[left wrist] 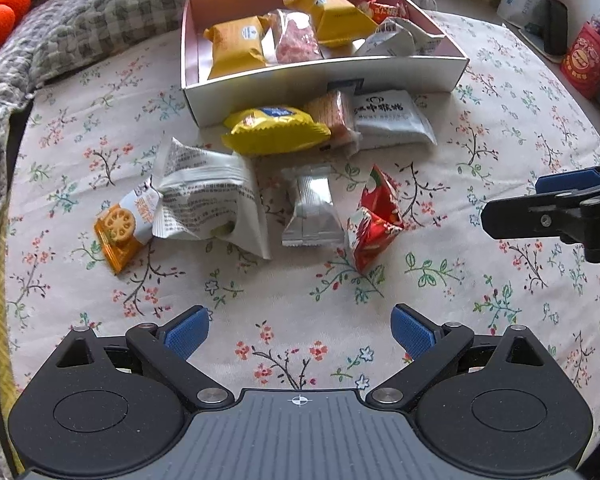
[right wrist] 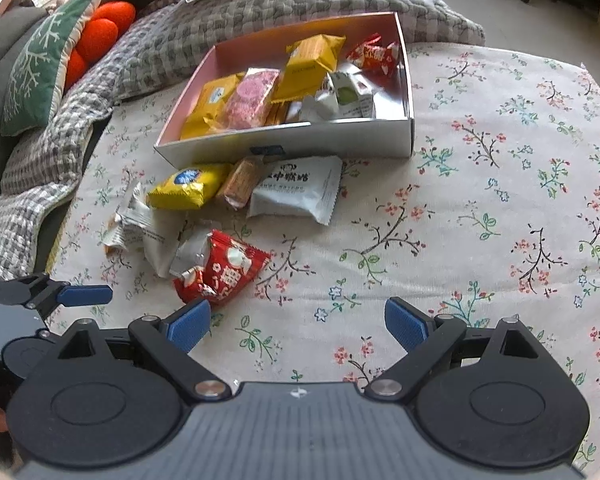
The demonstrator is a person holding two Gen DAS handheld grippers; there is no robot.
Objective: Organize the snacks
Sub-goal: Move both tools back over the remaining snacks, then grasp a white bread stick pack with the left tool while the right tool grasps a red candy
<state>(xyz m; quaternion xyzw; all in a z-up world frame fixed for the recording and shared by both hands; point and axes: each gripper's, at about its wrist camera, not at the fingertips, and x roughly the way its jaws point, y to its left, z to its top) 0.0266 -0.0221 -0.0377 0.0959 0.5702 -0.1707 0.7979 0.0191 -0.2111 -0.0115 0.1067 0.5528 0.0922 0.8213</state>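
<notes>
A shallow white box holds several snack packets. Loose packets lie in front of it on the floral cloth: a yellow packet, a tan wafer bar, a white packet with black print, a large crumpled white packet, a silver packet, a red packet and an orange-and-white biscuit packet. My left gripper is open over bare cloth, short of the silver packet. My right gripper is open, its left pad beside the red packet.
A grey checked quilt bunches along the cloth's left and far sides, with orange cushions and a green pillow behind. More bags stand at the far right. The floral cloth stretches right of the snacks.
</notes>
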